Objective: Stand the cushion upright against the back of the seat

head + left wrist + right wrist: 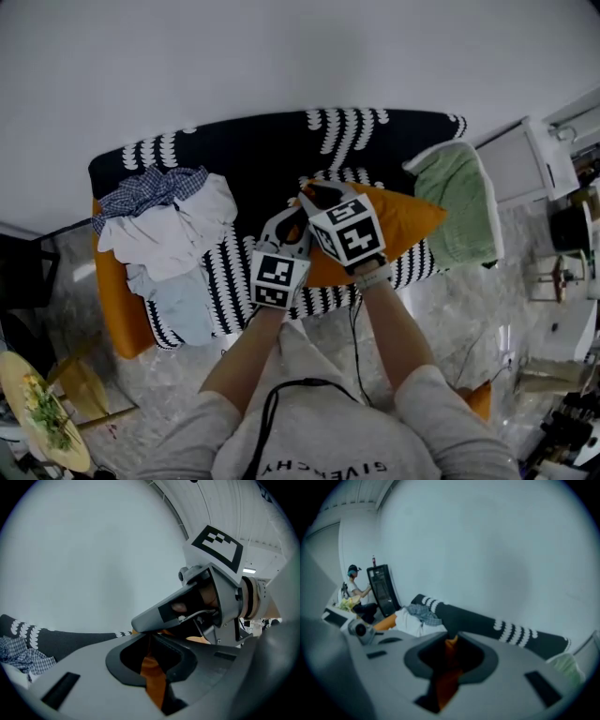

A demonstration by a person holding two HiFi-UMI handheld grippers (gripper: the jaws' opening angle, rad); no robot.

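A home living room: a black-and-white patterned sofa (272,150) against a plain wall (281,56), a cushion (412,220) and heaped laundry (169,230) on it (marble-look floor (469,309) below).

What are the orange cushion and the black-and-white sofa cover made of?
Orange cushion: likely plain woven cloth, matte, no sheen, with a soft pointed corner. Sofa cover: probably soft printed or knitted fabric, matte; it hangs loosely over the front edge.

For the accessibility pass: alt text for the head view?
The left gripper and right gripper pinch an orange fabric cushion lying on a black seat with white pattern. Crumpled white and checked clothes lie at the seat's left end.
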